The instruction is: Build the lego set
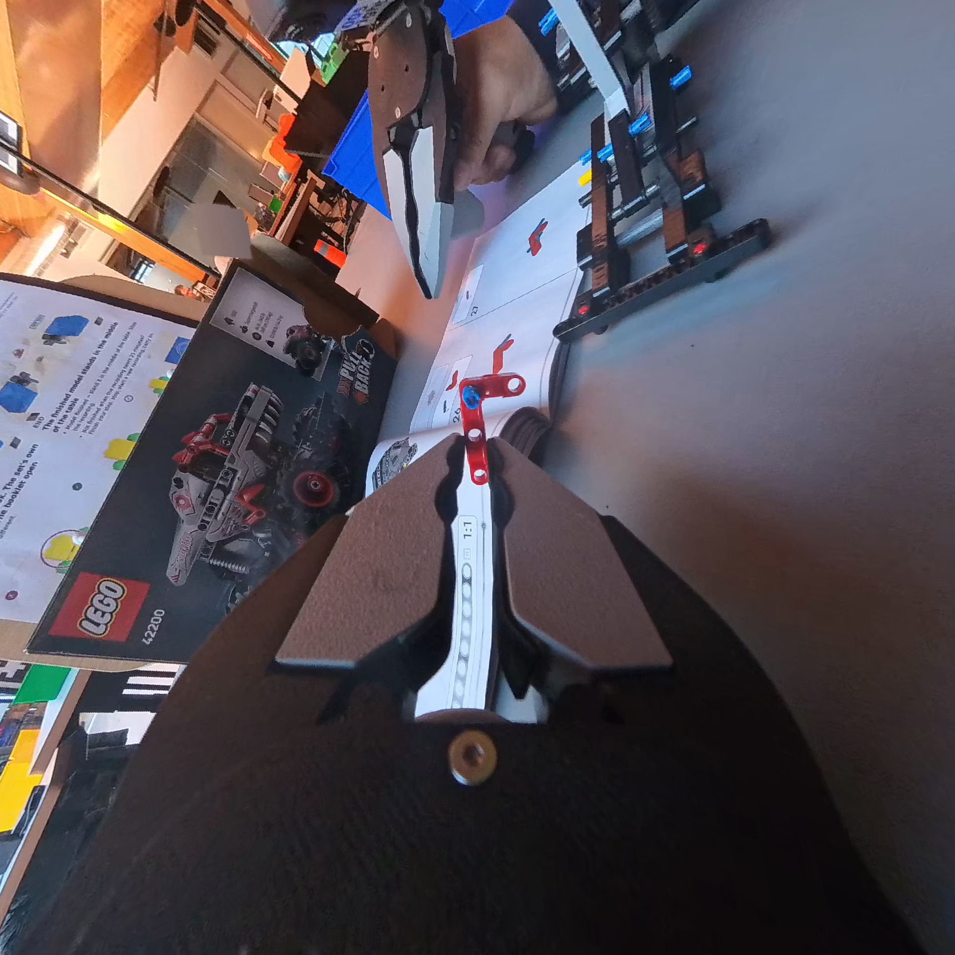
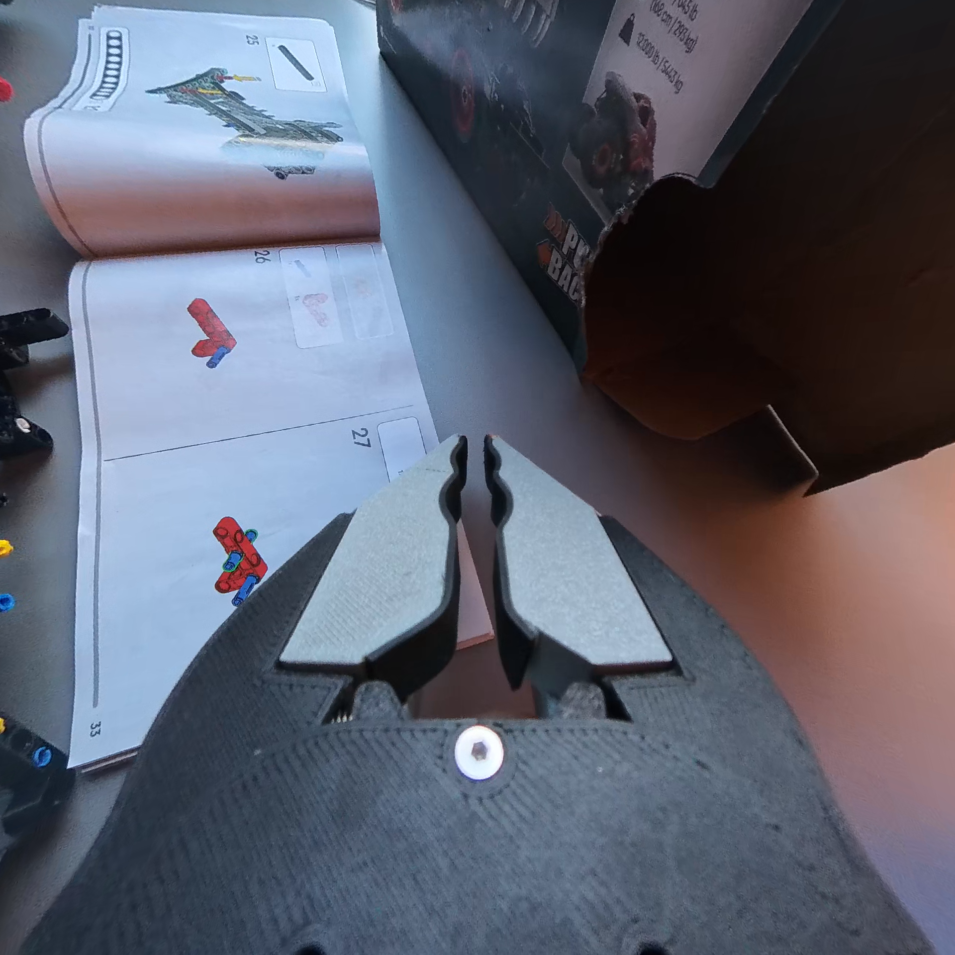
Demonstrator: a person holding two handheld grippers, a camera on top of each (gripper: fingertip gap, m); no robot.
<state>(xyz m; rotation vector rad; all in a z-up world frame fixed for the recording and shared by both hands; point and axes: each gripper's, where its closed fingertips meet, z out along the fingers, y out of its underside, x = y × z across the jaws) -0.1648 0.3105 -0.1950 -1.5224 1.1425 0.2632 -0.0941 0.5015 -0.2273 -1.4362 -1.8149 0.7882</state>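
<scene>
Red beam [image 1: 478,434] (foot hidden) in clenched left gripper [image 1: 475,439]; right gripper [image 2: 475,439] nearly closed, empty

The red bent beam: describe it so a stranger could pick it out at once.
Start at the open instruction booklet lying on the grey table beside the dark set box. At the booklet's near edge, the left gripper has its jaws clamped on the red bent beam. It is the only real red L-shaped piece, with a blue pin at its corner; the other red shapes are printed pictures.
</scene>
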